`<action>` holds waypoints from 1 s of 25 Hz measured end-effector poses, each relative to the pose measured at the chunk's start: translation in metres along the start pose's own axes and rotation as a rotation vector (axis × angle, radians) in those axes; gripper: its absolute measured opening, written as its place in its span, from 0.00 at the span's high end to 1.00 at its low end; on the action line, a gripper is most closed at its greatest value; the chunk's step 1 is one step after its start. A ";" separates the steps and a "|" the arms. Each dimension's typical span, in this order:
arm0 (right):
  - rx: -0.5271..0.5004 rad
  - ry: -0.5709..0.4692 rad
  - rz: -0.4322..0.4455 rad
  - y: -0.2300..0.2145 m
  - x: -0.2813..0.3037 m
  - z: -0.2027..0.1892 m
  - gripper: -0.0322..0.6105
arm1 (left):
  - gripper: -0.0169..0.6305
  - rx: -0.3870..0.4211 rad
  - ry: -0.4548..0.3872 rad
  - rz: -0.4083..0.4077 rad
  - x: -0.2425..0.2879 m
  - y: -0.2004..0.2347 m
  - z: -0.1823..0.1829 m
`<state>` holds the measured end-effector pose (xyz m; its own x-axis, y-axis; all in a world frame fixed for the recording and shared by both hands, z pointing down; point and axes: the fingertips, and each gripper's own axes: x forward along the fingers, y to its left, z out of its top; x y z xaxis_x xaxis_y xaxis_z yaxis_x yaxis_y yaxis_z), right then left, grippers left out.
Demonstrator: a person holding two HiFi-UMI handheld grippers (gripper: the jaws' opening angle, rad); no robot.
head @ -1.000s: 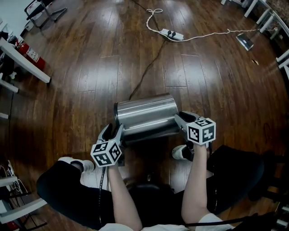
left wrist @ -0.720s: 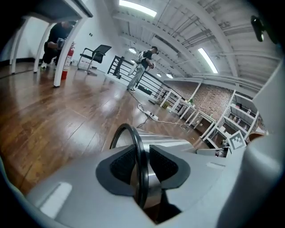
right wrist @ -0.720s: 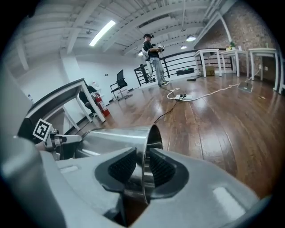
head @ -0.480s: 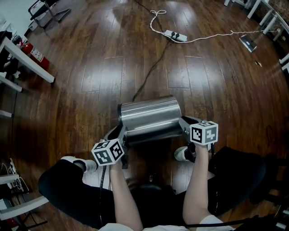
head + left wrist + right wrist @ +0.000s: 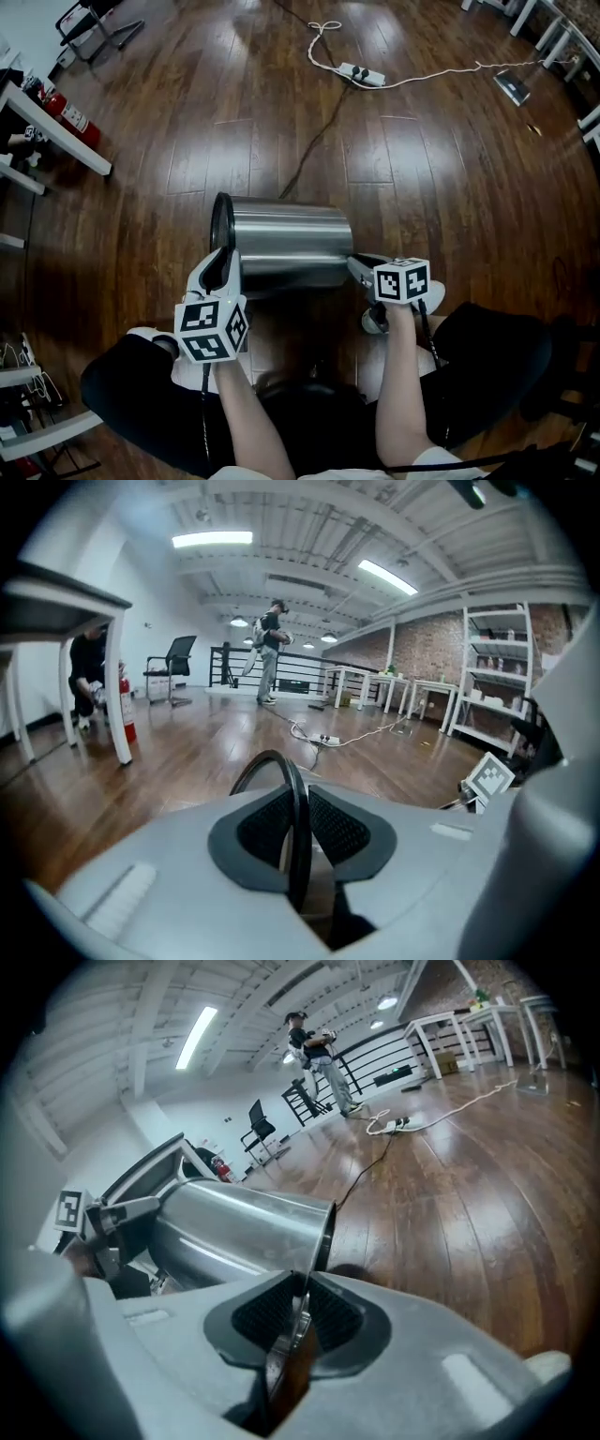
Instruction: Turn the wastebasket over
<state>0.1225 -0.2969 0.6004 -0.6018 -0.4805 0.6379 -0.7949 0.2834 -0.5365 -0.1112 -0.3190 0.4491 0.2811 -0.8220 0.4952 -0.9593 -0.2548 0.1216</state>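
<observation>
The stainless steel wastebasket [image 5: 286, 246] lies on its side over the wooden floor [image 5: 422, 169], just ahead of the seated person's knees, with its long axis running left to right in the head view. Its open mouth, ringed by a black rim [image 5: 292, 808], faces the left. Whether its side touches the floor cannot be told

The left gripper [image 5: 223, 267] holds the mouth end. In the left gripper view its jaws have just been closing, and their ribbed black pads [image 5: 342, 829] now press on the black rim, which stands upright between them. The right gripper [image 5: 361, 267] holds the other end. In the right gripper view its jaws have also just been closing, and they are clamped on the thin metal lip [image 5: 302, 1283] of the basket's base, the shiny barrel stretching away to the left beyond it

A black cable [image 5: 314, 150] runs across the floor from behind the basket towards the far edge of the floor, where a white power strip [image 5: 360, 72] lies with its white cord. A red fire extinguisher [image 5: 66, 111] stands by a white table leg [image 5: 56, 136] at the floor's left edge
</observation>
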 end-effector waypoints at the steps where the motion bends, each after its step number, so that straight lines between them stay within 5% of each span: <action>1: 0.028 -0.010 -0.003 -0.002 0.006 -0.006 0.89 | 0.86 0.038 -0.006 -0.014 -0.001 -0.007 0.005; 6: 0.201 -0.063 0.031 -0.024 0.030 -0.041 0.89 | 0.86 0.207 -0.035 -0.163 0.004 -0.063 0.016; 12: 0.394 -0.107 0.036 -0.049 0.052 -0.087 0.94 | 0.85 0.562 -0.027 -0.237 0.028 -0.142 -0.003; 16: 0.493 -0.116 0.062 -0.051 0.062 -0.114 0.96 | 0.85 0.799 0.048 -0.361 0.042 -0.212 -0.061; 19: 0.584 -0.159 0.068 -0.052 0.059 -0.120 0.96 | 0.84 1.045 -0.009 -0.310 0.051 -0.233 -0.092; 22: 0.576 -0.205 0.014 -0.067 0.042 -0.114 0.96 | 0.84 1.090 -0.073 -0.289 0.049 -0.234 -0.091; 25: 0.467 -0.233 -0.029 -0.071 0.022 -0.094 0.96 | 0.84 0.993 -0.120 -0.334 0.043 -0.236 -0.083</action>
<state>0.1585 -0.2497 0.7051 -0.5048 -0.6697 0.5447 -0.6601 -0.1073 -0.7435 0.1247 -0.2521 0.5129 0.5801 -0.6644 0.4712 -0.3958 -0.7355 -0.5499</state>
